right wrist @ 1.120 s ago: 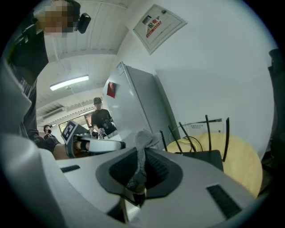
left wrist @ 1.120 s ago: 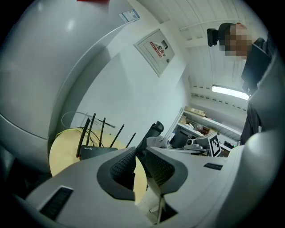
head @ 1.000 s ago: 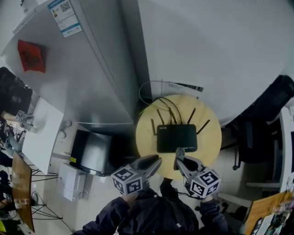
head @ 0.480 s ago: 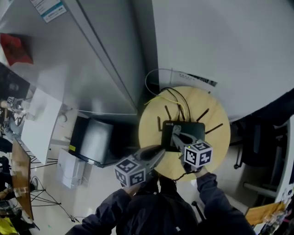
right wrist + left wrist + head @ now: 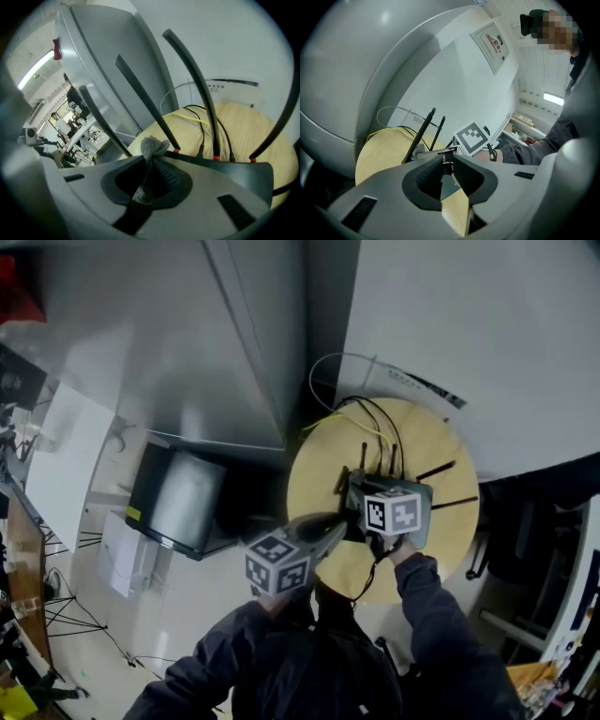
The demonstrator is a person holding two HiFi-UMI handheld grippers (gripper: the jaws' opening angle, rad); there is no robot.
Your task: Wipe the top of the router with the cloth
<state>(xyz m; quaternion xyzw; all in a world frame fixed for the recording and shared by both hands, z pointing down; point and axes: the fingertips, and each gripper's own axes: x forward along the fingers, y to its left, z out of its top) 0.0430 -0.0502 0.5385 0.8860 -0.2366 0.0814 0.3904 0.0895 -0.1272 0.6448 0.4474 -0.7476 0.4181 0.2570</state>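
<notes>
A black router (image 5: 234,171) with several upright antennas (image 5: 364,457) stands on a round wooden table (image 5: 319,474). In the head view my right gripper (image 5: 354,486) lies over the router's top and hides most of it. It is shut on a grey cloth (image 5: 150,152), whose bunched end pokes out past the jaws against the router's rear edge by the antennas. My left gripper (image 5: 335,522) hovers at the table's near left edge, beside the router, shut with nothing between its pads (image 5: 429,176). From the left gripper view the right gripper's marker cube (image 5: 472,137) shows behind two antennas (image 5: 423,131).
Black and yellow cables (image 5: 375,423) run off the table's far side toward a curved white wall (image 5: 469,324). A dark box (image 5: 178,502) stands on the floor to the left. Dark chair parts (image 5: 525,521) stand to the right. People work far off (image 5: 61,124).
My right gripper has moved forward with the cloth, from the table's near edge onto the router's top. The left gripper has stayed at the near left edge.
</notes>
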